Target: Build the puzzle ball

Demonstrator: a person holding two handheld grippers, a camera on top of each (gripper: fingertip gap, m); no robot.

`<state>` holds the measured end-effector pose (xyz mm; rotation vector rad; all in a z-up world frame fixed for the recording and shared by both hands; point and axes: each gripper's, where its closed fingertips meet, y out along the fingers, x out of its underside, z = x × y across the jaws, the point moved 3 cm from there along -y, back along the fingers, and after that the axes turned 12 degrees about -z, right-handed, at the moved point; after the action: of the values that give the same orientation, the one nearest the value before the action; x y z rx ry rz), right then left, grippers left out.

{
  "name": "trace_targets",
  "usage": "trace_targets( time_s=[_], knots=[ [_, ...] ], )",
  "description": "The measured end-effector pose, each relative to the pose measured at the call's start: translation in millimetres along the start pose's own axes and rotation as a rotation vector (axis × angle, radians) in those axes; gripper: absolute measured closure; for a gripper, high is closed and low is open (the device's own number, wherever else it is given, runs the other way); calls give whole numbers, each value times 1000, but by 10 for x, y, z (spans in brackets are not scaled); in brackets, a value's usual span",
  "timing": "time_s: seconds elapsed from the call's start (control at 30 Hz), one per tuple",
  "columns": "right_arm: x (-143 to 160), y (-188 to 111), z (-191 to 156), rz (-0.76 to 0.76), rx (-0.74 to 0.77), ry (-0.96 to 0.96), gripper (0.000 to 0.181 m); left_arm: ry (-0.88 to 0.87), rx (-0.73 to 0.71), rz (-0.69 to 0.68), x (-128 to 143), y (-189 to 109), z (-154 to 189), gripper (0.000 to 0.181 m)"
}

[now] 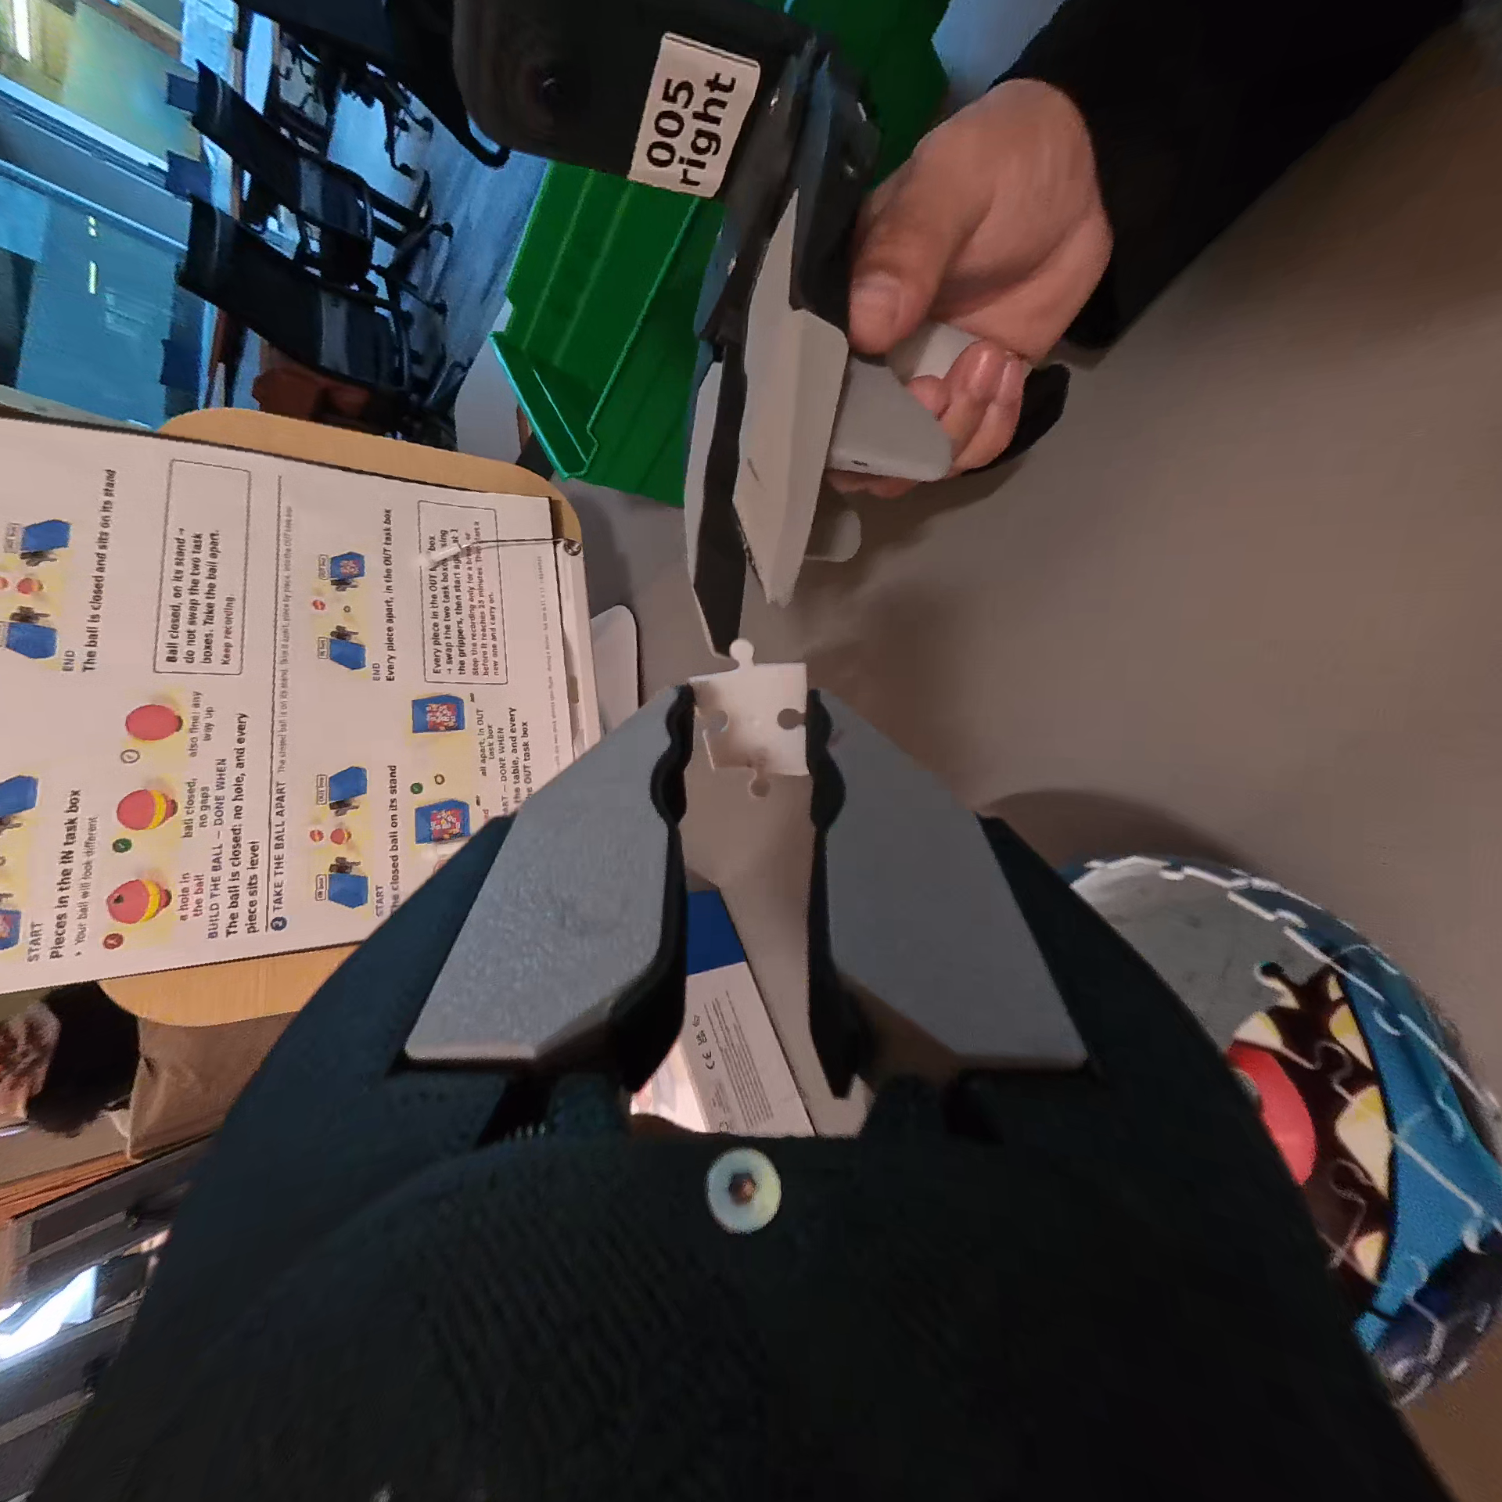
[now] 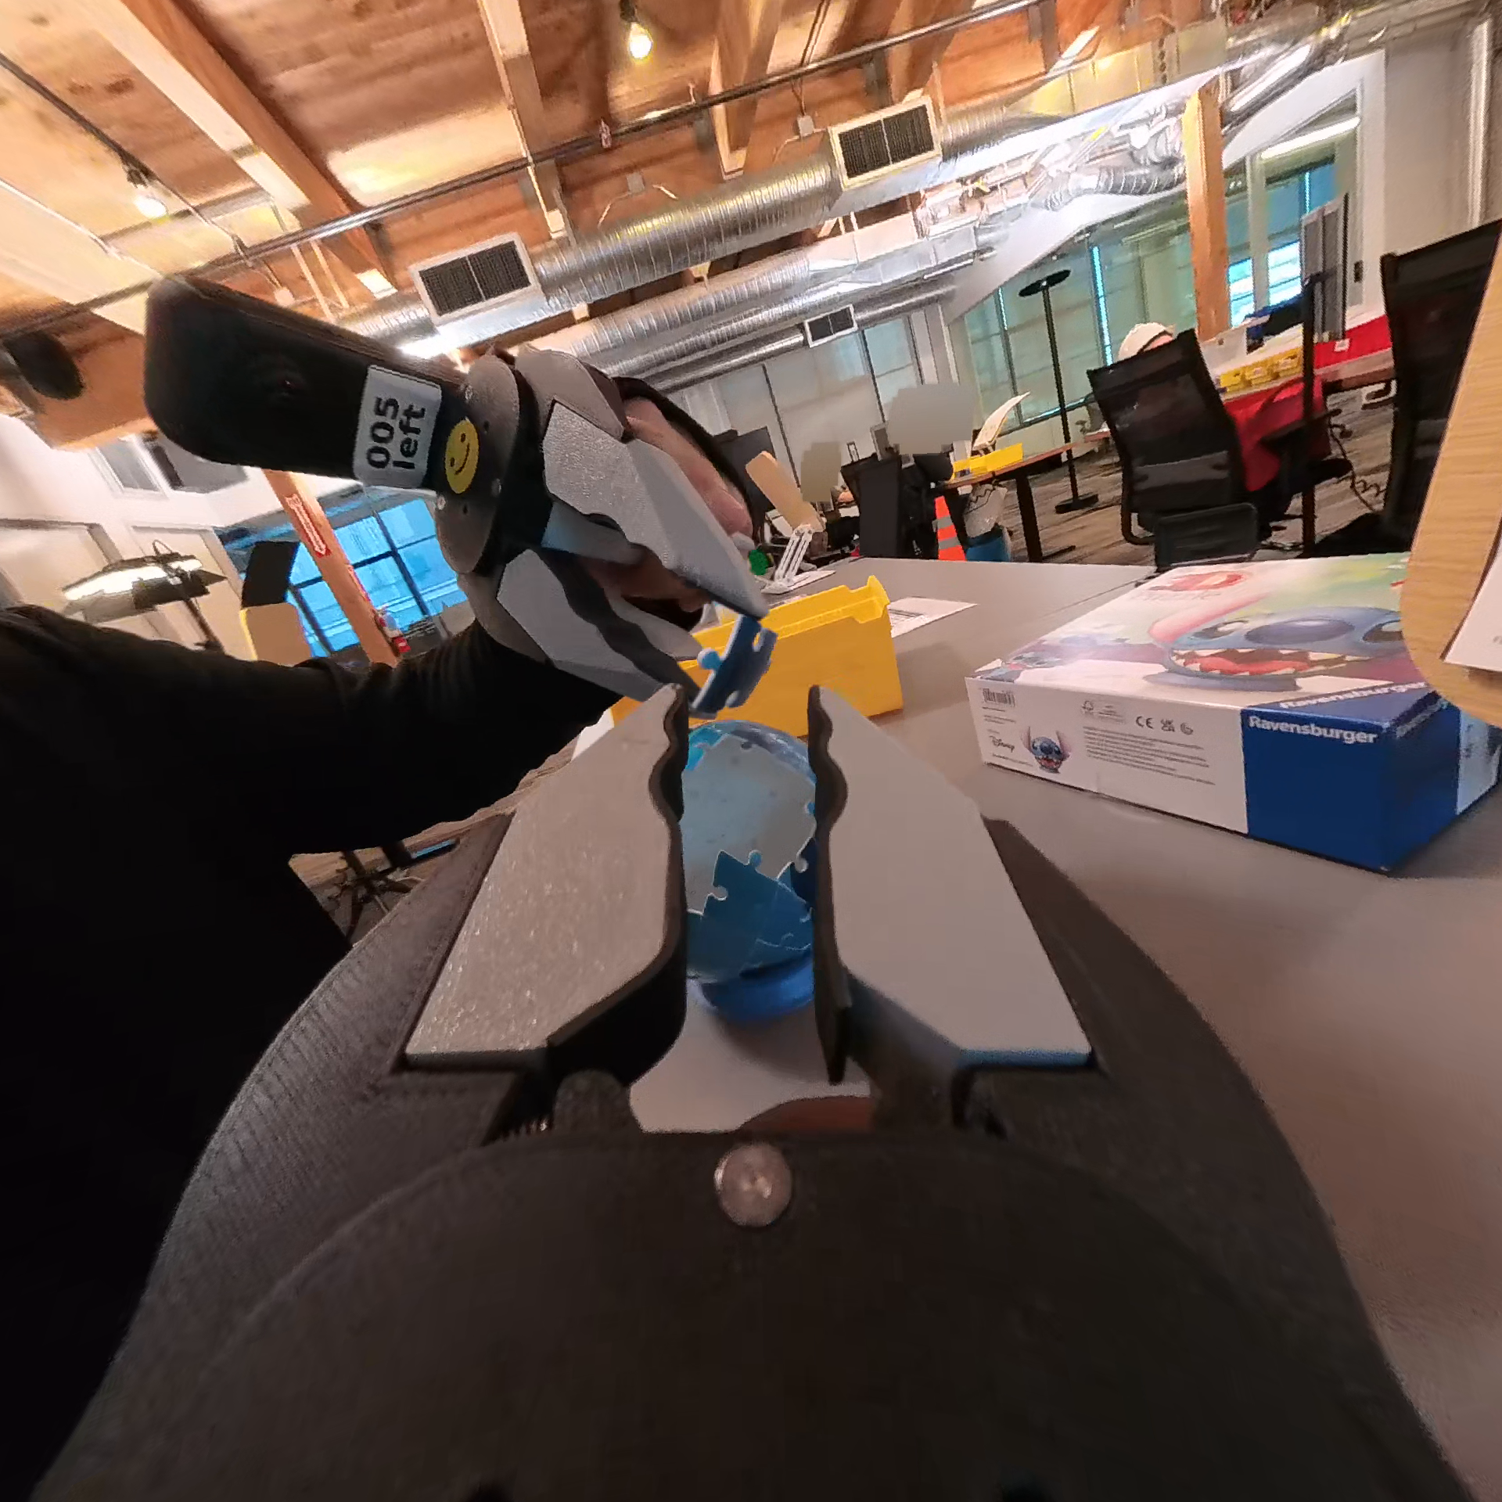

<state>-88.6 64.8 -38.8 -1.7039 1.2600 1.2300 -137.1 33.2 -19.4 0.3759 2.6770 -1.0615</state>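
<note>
Puzzle ball part-built as the next piece is being carried in

The left gripper (image 1: 748, 719) is pinching a single puzzle piece (image 1: 752, 719) between its jaws, white back toward its own camera and blue face (image 2: 735, 662) showing in the right wrist view, just above the puzzle ball (image 2: 748, 821). The ball is standing on its blue stand (image 2: 760, 996) on the grey bench (image 2: 1219, 975), with a wide gap at the top exposing the pale inner side of its far wall. The right gripper (image 2: 746, 707) is hovering with its jaws apart and nothing between them. By appearance the lower half is closed; the upper section is waiting for pieces. The puzzle box (image 2: 1219, 731) and a yellow bin (image 2: 821, 650) are lying behind.
</note>
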Motion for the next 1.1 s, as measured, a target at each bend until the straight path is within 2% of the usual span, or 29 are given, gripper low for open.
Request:
trace_targets(
  time_s=[0.17, 0.3, 0.37, 0.43, 0.5, 0.57, 0.67, 0.77, 0.87, 0.93, 1.03, 1.1],
  knots=[
    [87, 122, -45, -44, -40, 23, 157, 72, -19, -74, -25, 100, 122, 156],
    [179, 174, 17, -103, 2, 27, 180, 42, 2, -109, -20, 166, 190, 156],
    [184, 165, 8, -119, -10, 20, 181, -6, -8, -111, -26, 161, 165, 162],
    [166, 127, 44, -122, 25, 12, 181, -73, -21, -103, -33, 59, 82, 143],
    [163, 41, 107, -154, 85, -19, 181, -157, -56, -75, -19, -177, -64, 137],
    [260, -66, 191, -249, 139, -44, 181, -263, -70, -48, 53, -480, -172, 128],
    [518, -191, 353, -417, 209, -58, 181, -427, -106, 8, 282, -887, -191, 124],
    [737, -243, 416, -513, 175, 0, 181, -569, -155, 7, 686, -1082, -3, 123],
    [965, -278, 490, -631, 160, 48, 181, -700, -196, -7, 1172, -1081, 302, 121],
    [1101, -288, 504, -716, 135, 81, 181, -784, -162, 15, 1453, -1003, 540, 118],
    [1204, -268, 513, -808, 89, 92, 181, -880, -81, 162, 1707, -883, 764, 118],
    [1228, -231, 525, -867, 54, 73, 170, -885, -1, 285, 1775, -833, 843, 118]
  ],
)
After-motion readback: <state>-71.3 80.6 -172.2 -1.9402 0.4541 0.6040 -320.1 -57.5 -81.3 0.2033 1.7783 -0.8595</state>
